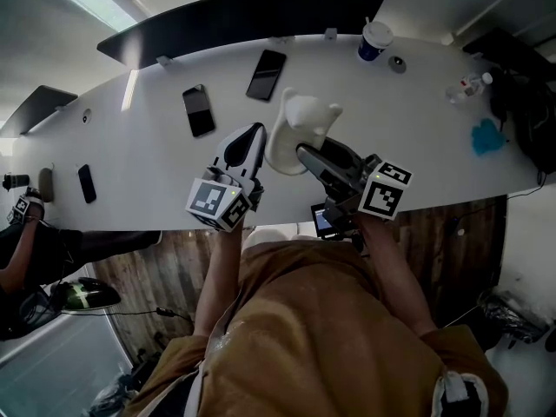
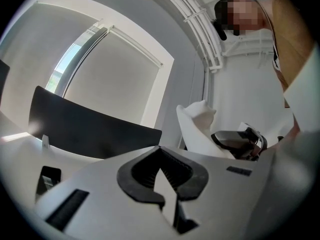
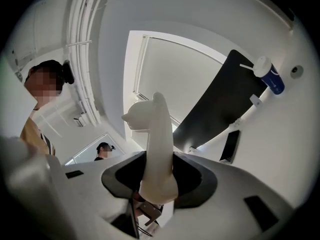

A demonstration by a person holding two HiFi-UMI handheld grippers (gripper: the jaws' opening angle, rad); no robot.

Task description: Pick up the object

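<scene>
The object is a white figurine with small pointed ears, lifted above the white table. My right gripper is shut on its lower part. In the right gripper view the figurine rises upright from between the dark jaws of the right gripper. My left gripper hovers just left of the figurine, its jaws together with nothing between them. In the left gripper view the left gripper points past the figurine, which stands apart at the right.
Two black phones lie on the table beyond the grippers, a third at the far left. A cup with a straw, a bottle and a blue object sit to the right. A dark panel lines the back edge.
</scene>
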